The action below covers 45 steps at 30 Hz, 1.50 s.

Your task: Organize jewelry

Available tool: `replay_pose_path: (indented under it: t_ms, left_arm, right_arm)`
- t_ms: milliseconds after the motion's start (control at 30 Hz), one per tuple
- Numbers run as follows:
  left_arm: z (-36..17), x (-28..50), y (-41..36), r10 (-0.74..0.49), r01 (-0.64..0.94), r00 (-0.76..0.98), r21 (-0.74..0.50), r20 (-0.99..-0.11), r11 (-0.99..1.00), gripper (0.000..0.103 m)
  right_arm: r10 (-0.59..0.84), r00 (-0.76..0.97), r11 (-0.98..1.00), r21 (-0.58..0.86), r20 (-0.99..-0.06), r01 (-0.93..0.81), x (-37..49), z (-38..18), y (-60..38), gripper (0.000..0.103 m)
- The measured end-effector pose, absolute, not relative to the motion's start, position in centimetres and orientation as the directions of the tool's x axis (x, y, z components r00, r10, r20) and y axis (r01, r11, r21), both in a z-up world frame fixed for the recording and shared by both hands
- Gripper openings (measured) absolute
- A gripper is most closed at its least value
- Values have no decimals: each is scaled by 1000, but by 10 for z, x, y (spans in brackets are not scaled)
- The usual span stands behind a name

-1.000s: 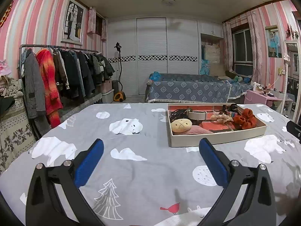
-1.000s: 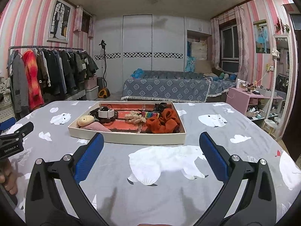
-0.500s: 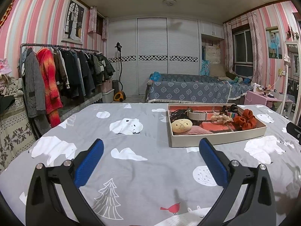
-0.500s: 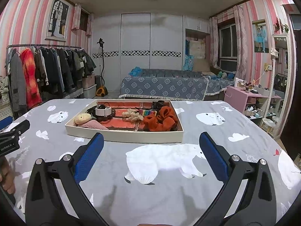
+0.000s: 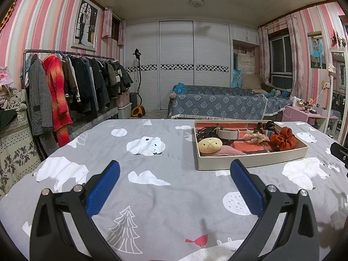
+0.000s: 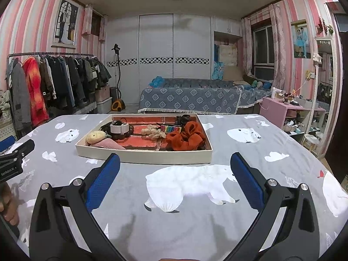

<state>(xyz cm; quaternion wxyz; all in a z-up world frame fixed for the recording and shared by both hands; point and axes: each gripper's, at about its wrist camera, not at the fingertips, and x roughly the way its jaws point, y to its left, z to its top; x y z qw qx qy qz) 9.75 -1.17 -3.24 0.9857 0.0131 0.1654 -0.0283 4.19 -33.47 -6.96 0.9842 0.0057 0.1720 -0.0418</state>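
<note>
Two empty grippers hover over a bear-print bedspread, a tray of accessories ahead of them.

The grey bedspread (image 6: 250,158) with white polar bears covers the whole work surface; on it lies the shallow cream tray (image 6: 143,157) with a red lining, straight ahead of the right gripper (image 6: 174,167) and ahead and to the right of the left gripper (image 5: 174,169); both grippers are spread wide with nothing between their blue pads, clear of the tray; inside the tray, the orange scrunchie (image 6: 187,137) sits at its right end, a pink fabric piece (image 6: 109,144) at the near left corner, a round beige cushion-like item (image 6: 95,136) just behind that, a white band (image 6: 119,127) on dark beads beside it, a cream scrunchie (image 6: 152,131) in the middle, and a small rainbow-striped clip (image 6: 170,128) touching the orange scrunchie.
</note>
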Motion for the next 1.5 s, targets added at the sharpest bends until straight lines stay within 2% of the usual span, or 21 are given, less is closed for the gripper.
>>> replay_pose_path:
  t_ms: [1500]
  left_arm:
    - [-32,97,-11,-51,59,944,15,-327,998,99]
  right_arm:
    - [-77,935,997,-3,-347,81,42,-69,-332,99]
